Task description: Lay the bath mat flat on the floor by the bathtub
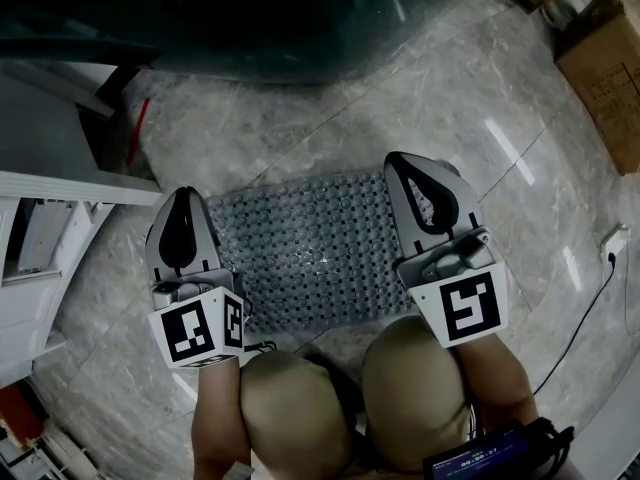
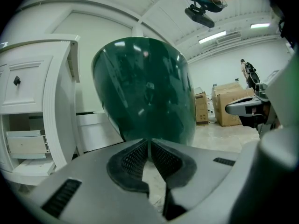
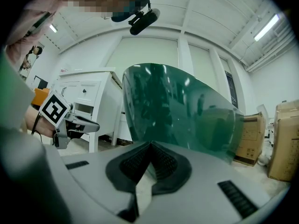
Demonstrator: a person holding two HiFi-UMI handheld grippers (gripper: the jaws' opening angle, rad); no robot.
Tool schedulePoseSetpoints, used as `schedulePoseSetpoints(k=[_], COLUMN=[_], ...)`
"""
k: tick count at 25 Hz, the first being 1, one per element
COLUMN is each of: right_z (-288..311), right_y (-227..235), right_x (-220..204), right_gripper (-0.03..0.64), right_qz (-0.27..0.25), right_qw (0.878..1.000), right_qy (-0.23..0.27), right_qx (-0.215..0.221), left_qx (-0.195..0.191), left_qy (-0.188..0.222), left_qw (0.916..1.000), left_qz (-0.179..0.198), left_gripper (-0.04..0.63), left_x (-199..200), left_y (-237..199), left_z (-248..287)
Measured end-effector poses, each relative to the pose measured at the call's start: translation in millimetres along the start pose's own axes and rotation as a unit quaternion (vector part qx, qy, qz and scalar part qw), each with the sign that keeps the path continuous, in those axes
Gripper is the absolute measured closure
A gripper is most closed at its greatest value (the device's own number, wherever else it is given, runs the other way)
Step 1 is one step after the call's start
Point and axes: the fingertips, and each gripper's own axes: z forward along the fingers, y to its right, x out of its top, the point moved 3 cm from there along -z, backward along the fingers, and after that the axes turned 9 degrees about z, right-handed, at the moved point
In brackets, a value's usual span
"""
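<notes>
A grey studded bath mat point(image 1: 300, 248) lies spread flat on the marble floor, just in front of the dark green bathtub point(image 1: 250, 18). My left gripper point(image 1: 183, 196) hovers over the mat's left edge and my right gripper point(image 1: 402, 162) over its right edge. Both point toward the tub. In the left gripper view the jaws of the left gripper point(image 2: 149, 142) meet at their tips with nothing between them, and the tub point(image 2: 145, 87) fills the view ahead. The right gripper point(image 3: 150, 144) is likewise shut and empty, facing the tub point(image 3: 182, 111). The mat is hidden in both gripper views.
A white cabinet point(image 1: 40, 218) with open drawers stands at the left, close to the tub. Cardboard boxes point(image 1: 605, 68) sit at the far right. A black cable point(image 1: 590, 308) runs over the floor on the right. The person's knees point(image 1: 300, 408) are just behind the mat.
</notes>
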Motion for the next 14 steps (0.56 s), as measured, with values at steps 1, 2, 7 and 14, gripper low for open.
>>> schedulePoseSetpoints(k=[1, 2, 7, 14], right_z=[-0.3, -0.5, -1.3, -2.6], right_y=[-0.2, -0.4, -1.4, -1.7], right_x=[0.1, 0.2, 1.1, 1.3], right_gripper=[0.598, 0.598, 0.598, 0.598], right_qz=[0.0, -0.001, -0.002, -0.004], right_qw=[1.0, 1.0, 1.0, 1.0], right_qy=[0.0, 0.001, 0.004, 0.004], right_qx=[0.0, 0.001, 0.001, 0.002], left_qx=[-0.001, -0.002, -0.004, -0.006], left_qy=[0.0, 0.001, 0.003, 0.004], left_qw=[1.0, 1.0, 1.0, 0.9999], left_qz=[0.001, 0.001, 0.004, 0.01], left_gripper=[0.552, 0.551, 0.552, 0.552], left_x=[0.1, 0.1, 0.6, 2.2], left_y=[0.5, 1.0, 2.5, 4.7], left_z=[-0.1, -0.2, -1.1, -1.5])
